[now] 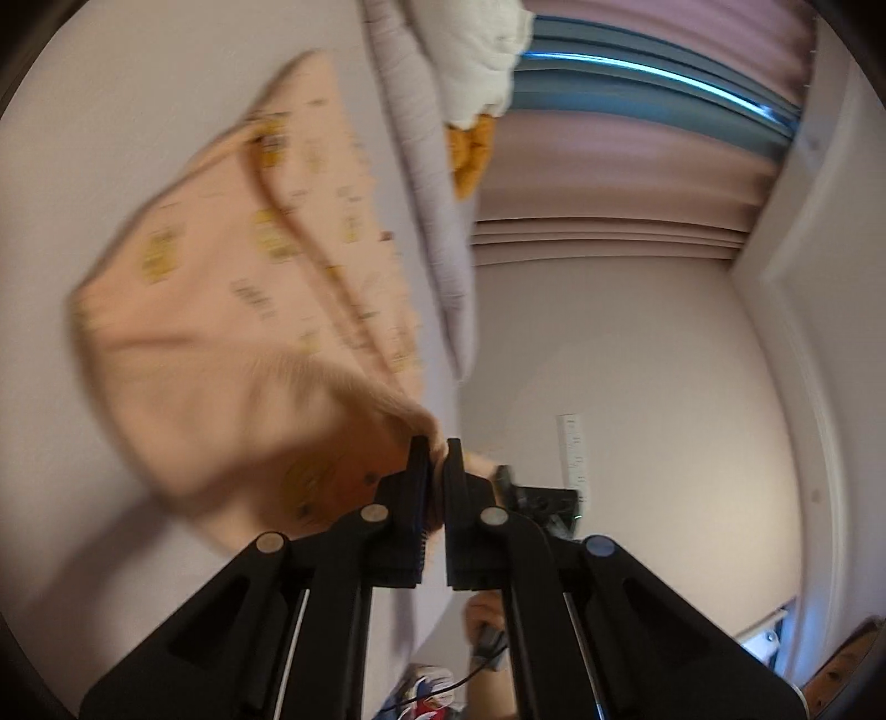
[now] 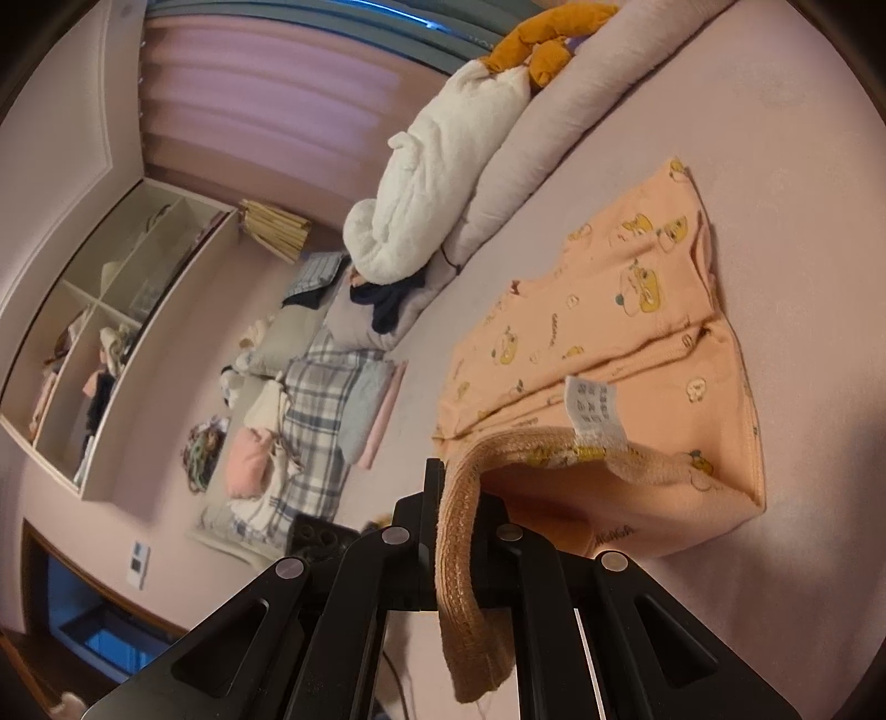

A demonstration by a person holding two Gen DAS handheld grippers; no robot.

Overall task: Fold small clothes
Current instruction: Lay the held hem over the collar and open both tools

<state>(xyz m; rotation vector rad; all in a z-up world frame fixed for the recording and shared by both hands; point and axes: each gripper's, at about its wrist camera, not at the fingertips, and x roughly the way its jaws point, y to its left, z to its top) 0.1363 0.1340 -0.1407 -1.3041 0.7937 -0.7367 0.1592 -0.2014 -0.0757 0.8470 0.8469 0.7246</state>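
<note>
A small peach garment (image 2: 620,332) with yellow cartoon prints lies on the pale pink bed sheet (image 2: 803,166). It also shows, blurred, in the left wrist view (image 1: 232,310). My left gripper (image 1: 437,451) is shut on a bunched edge of the garment and lifts it off the sheet. My right gripper (image 2: 451,471) is shut on the ribbed cuff edge (image 2: 459,565), which hangs down between its jaws. A white care label (image 2: 595,410) sticks up from the lifted fold.
A long grey bolster (image 2: 554,127) with a white plush toy (image 2: 432,183) and an orange toy (image 2: 537,50) lines the bed's far edge. Folded plaid and pink clothes (image 2: 332,410) are piled at the bed's end. An open shelf (image 2: 111,332) and pink curtains (image 2: 266,88) stand beyond.
</note>
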